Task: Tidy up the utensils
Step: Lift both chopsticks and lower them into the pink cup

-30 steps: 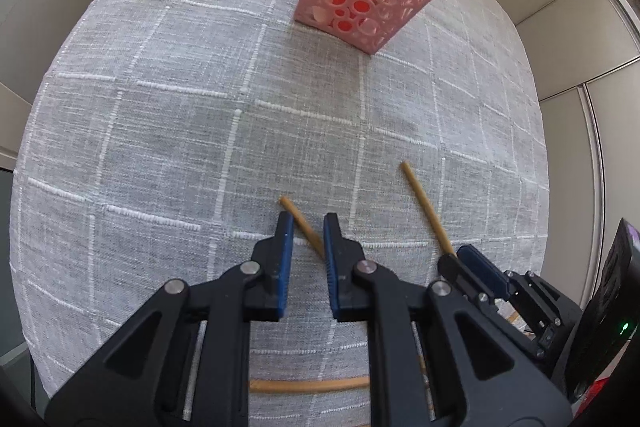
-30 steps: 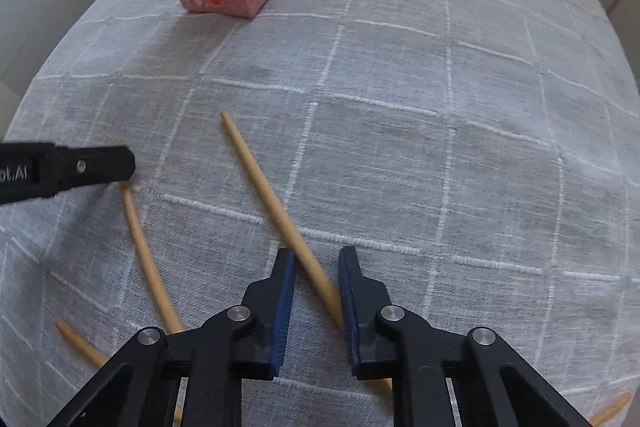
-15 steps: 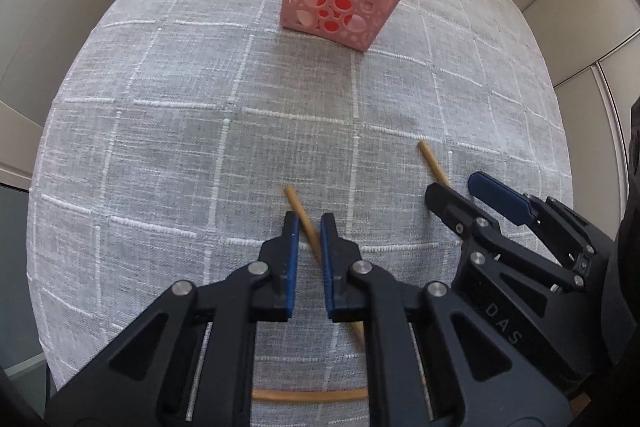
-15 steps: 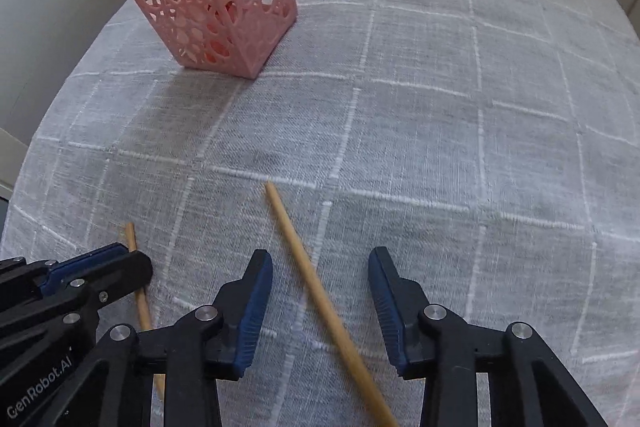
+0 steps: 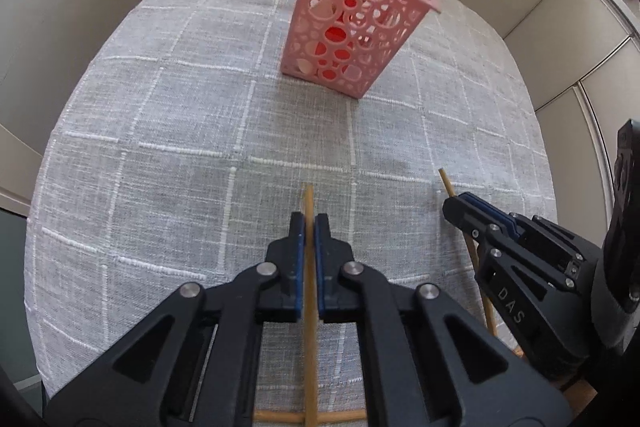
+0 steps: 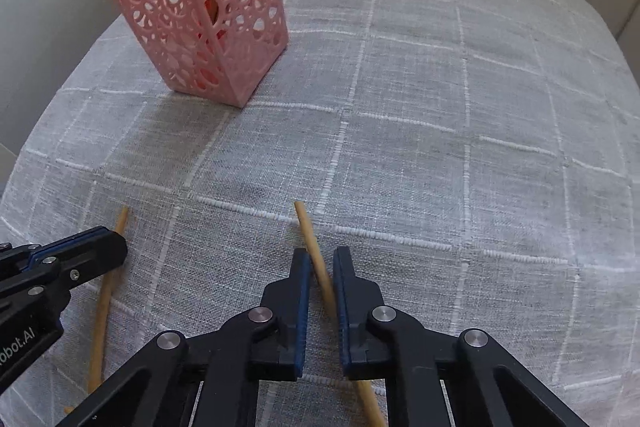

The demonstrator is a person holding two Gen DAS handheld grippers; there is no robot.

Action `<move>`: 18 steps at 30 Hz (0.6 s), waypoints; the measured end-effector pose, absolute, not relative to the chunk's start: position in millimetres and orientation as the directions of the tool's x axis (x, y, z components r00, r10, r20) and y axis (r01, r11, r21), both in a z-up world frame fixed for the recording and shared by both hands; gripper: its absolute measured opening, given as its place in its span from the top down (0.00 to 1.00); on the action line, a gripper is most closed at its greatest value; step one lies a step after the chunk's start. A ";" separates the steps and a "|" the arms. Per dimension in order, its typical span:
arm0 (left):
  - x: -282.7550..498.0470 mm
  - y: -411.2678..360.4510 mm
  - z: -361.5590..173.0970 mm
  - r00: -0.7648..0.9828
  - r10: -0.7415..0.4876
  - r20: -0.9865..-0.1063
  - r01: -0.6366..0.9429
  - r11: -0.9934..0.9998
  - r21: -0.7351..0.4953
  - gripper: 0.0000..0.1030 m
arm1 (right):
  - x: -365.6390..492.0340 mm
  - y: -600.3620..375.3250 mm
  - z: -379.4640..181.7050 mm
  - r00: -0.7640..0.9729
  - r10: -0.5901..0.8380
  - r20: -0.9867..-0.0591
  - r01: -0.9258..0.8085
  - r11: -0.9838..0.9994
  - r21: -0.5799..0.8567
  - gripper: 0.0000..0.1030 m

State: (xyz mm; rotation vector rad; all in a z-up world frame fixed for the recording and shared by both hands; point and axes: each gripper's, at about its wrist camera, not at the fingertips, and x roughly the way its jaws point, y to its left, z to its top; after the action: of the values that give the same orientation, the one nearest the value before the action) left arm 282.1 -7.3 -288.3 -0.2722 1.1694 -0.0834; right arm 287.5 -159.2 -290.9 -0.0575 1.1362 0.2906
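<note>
Nearest the left camera, the left tongs (image 5: 309,227) are pinched shut on a chopstick (image 5: 308,201) whose tip pokes out just past the pads; the right tongs (image 6: 320,259) straddle a second chopstick (image 6: 310,239) with a narrow gap on either side, not clearly clamped. A third stick (image 5: 280,415) lies crosswise on the bench (image 5: 180,147) beneath the left tongs. To do this well, I would close the right pair fully before lifting, then raise both sticks clear of the cloth and tilt them tip-down toward the pink holder (image 5: 356,27) at the far side, which already holds several utensils. Half a second ago the right tongs were wide open and the left less tightly closed; both have narrowed since.
</note>
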 end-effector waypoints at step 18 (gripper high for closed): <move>236.4 0.3 -196.4 0.575 -0.252 -0.778 0.026 0.956 -0.291 0.95 | 228.9 -207.3 -172.2 0.605 0.354 -0.714 -0.182 0.934 0.309 0.93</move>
State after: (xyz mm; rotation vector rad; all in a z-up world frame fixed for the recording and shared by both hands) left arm 236.4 0.3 -196.4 -0.2595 0.9467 -0.1650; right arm 228.9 -207.3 -172.2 0.2134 0.8691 0.3124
